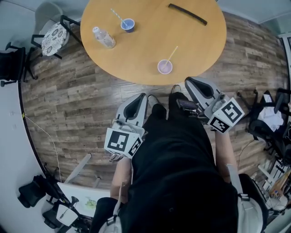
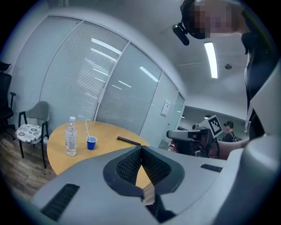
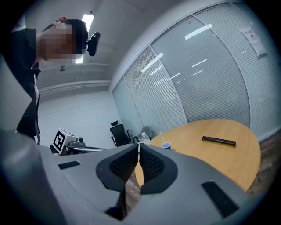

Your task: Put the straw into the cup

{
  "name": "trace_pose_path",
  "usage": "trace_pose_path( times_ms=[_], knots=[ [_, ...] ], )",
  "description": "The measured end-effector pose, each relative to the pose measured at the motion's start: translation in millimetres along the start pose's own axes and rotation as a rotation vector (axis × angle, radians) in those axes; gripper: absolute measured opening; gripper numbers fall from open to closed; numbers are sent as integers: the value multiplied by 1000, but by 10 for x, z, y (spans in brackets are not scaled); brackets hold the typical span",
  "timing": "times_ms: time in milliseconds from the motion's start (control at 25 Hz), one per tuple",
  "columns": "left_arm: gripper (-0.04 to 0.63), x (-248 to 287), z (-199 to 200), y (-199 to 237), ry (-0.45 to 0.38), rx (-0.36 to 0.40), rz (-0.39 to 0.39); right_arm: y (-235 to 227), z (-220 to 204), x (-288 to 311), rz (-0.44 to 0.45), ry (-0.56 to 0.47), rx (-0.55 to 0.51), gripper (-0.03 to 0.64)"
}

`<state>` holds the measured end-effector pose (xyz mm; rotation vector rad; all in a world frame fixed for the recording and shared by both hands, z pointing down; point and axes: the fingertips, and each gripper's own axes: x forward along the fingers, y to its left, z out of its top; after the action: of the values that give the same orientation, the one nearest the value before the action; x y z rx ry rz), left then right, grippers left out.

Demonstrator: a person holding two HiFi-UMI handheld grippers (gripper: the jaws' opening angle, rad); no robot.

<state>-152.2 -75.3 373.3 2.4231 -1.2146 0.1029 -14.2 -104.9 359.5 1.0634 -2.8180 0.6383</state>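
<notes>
Two cups stand on the round wooden table (image 1: pixel 200 45). A purple cup (image 1: pixel 164 67) near the front edge has a pale straw (image 1: pixel 171 54) leaning in it. A blue cup (image 1: pixel 127 24) at the back left holds a striped straw (image 1: pixel 117 15); it also shows as the blue cup (image 2: pixel 91 143) and the blue cup (image 3: pixel 165 145) in the two gripper views. My left gripper (image 1: pixel 140 96) and right gripper (image 1: pixel 191 82) hover short of the table's near edge, over the floor. Both are shut with nothing between the jaws, as seen at the left gripper (image 2: pixel 141 148) and right gripper (image 3: pixel 138 147).
A clear water bottle (image 1: pixel 104 37) stands left of the blue cup. A long black object (image 1: pixel 187 13) lies at the table's far side. A grey chair with a patterned cushion (image 1: pixel 54 32) stands left of the table, a black office chair (image 3: pixel 118 133) behind it. Bags and cables clutter the right.
</notes>
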Motion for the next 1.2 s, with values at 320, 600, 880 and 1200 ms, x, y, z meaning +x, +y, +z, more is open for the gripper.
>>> trace_pose_path(
  times_ms=[320,600,880,1200],
  knots=[
    [12,-36,52,-180,-32,23,27,-13,3,-207,17,-1,-22,25],
    [12,-25,-108,-729,-12,43,21,55,-75,-761,54,11,-57,23],
    [12,42,-606,-1699,35,27,-35,-51,-411,-1866,10,-15,-10,21],
    [12,-207,-1170,-2770,42,-8,-11,41,-760,-2867,34,-19,2,20]
  ],
)
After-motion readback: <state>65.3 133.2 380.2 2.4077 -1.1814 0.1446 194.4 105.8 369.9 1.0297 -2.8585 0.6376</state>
